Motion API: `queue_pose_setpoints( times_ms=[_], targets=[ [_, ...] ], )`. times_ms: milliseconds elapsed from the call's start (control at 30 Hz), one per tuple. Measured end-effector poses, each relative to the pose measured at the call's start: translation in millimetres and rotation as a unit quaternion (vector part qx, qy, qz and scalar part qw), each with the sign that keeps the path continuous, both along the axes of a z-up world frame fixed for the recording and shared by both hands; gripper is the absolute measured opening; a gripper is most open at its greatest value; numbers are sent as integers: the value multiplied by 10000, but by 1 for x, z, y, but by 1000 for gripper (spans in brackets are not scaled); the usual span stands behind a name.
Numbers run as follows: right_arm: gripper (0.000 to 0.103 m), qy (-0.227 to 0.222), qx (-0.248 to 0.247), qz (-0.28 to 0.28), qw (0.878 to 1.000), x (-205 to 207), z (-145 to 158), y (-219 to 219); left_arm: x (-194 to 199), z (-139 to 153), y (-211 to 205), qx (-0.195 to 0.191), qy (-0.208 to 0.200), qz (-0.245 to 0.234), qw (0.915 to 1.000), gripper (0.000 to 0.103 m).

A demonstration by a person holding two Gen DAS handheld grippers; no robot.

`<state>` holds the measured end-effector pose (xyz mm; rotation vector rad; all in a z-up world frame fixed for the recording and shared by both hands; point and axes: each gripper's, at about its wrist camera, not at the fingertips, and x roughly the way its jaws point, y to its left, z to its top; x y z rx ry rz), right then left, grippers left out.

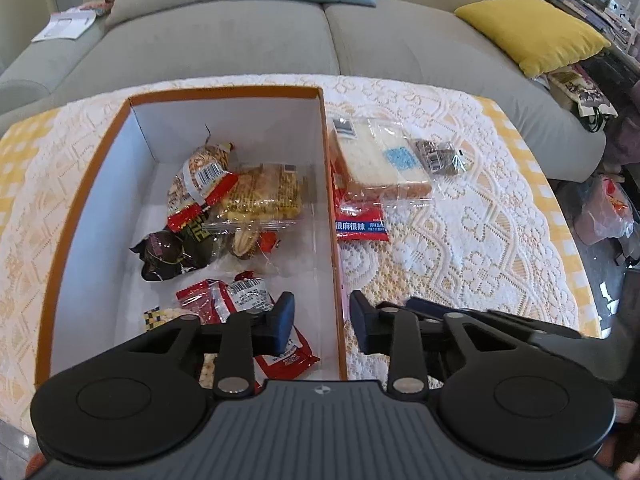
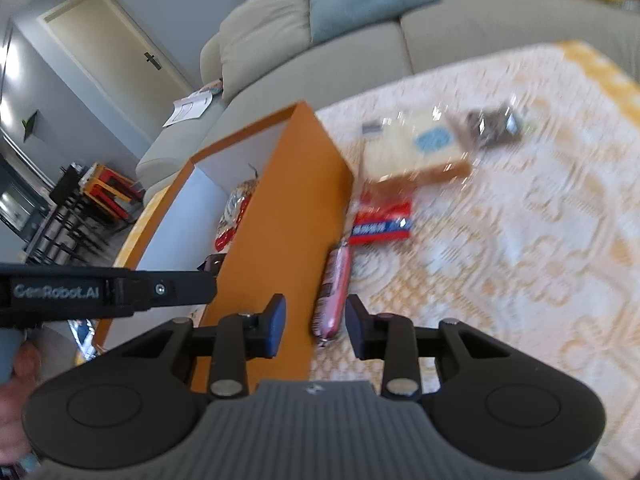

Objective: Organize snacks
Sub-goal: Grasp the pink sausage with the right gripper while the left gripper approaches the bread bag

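An orange box (image 1: pixel 224 92) with white inside walls sits on a lace cloth (image 1: pixel 460 248) over a table, in front of a grey sofa (image 1: pixel 248 40). Inside the box lie several snacks: a round bun (image 1: pixel 198 176) in a red-trimmed wrapper, a yellow cracker pack (image 1: pixel 264 194), a dark pouch (image 1: pixel 168 258) and a red packet (image 1: pixel 232 300) nearest the camera.

The left gripper (image 1: pixel 322 326) hangs over the box's right wall, one finger inside the box above the red packet, the other outside over the cloth. Its jaws stand apart with nothing between the pads (only the wall's edge lies below the gap).

Outside the box, to its right, a wrapped sandwich (image 1: pixel 384 160) lies on a red bag (image 1: pixel 362 222), with a small dark packet (image 1: pixel 438 158) just beside it.

In the blurred right wrist view, the right gripper (image 2: pixel 316 326) is open too. A pink sausage (image 2: pixel 334 294) lies on the cloth against the box's outer wall, seen between the fingers, yet the pads do not press on it. The left gripper's black body (image 2: pixel 108 292) reaches in from the left.
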<state>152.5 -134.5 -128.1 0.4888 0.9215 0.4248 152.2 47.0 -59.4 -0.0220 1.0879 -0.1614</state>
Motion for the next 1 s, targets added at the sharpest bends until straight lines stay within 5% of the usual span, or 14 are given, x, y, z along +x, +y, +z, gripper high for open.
queue_pose_setpoints(
  times_ms=[467, 800, 1000],
  targets=[
    [28, 565, 319, 94, 9978, 52, -53, 18, 21, -19, -13, 26, 450, -189, 9988, 6],
    [20, 691, 411, 112, 9967, 52, -69, 15, 24, -23, -16, 76, 557, -143, 9983, 6],
    [19, 526, -75, 351, 9980, 48, -55, 19, 22, -19, -19, 286, 423, -231, 9984, 8]
  ],
)
